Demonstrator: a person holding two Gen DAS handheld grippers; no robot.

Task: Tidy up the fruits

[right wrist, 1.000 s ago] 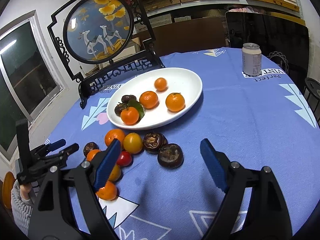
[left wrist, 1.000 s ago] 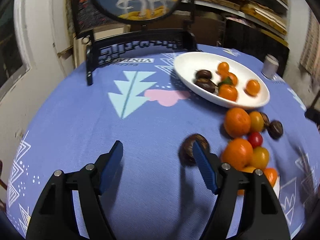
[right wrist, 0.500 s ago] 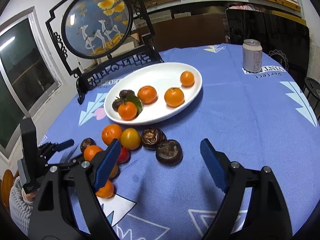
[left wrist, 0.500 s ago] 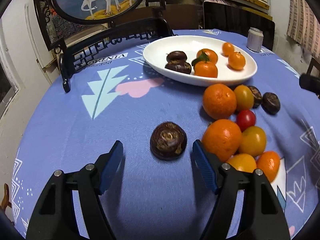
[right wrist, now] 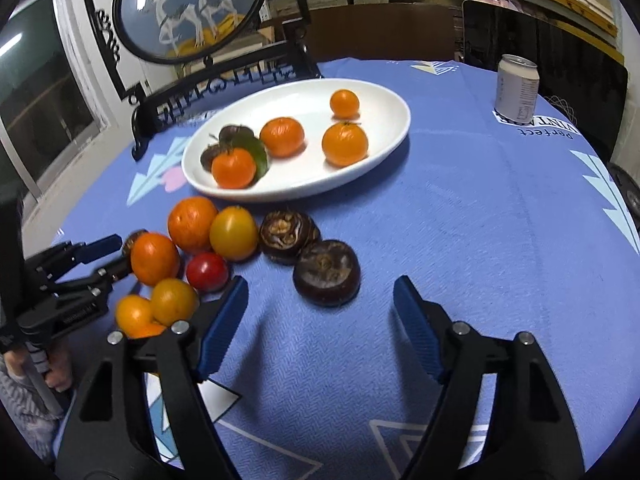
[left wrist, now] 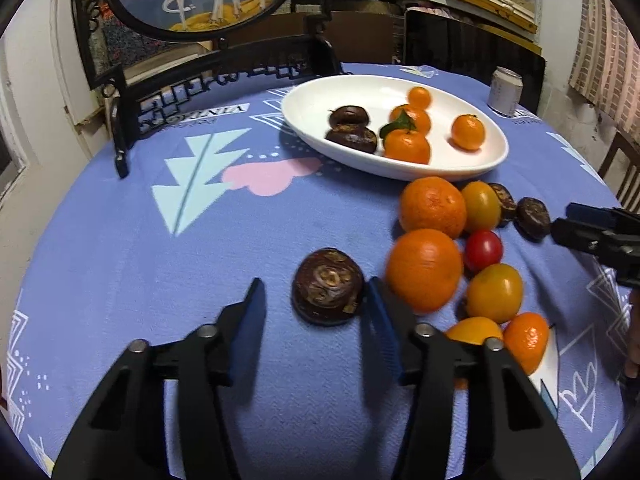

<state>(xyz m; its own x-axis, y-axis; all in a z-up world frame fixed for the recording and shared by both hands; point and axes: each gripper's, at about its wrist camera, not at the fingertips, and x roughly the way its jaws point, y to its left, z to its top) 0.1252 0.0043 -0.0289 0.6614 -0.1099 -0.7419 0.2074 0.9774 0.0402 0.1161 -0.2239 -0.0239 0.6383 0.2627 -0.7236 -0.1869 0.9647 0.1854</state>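
Both wrist views look low across the table (close in), sharing the white plate (left wrist: 400,168).

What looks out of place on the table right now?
Nothing is spilled or damaged. The loose fruit cluster lies on the cloth beside the white plate, not yet sorted, and one dark water chestnut sits apart between the left gripper's fingers.
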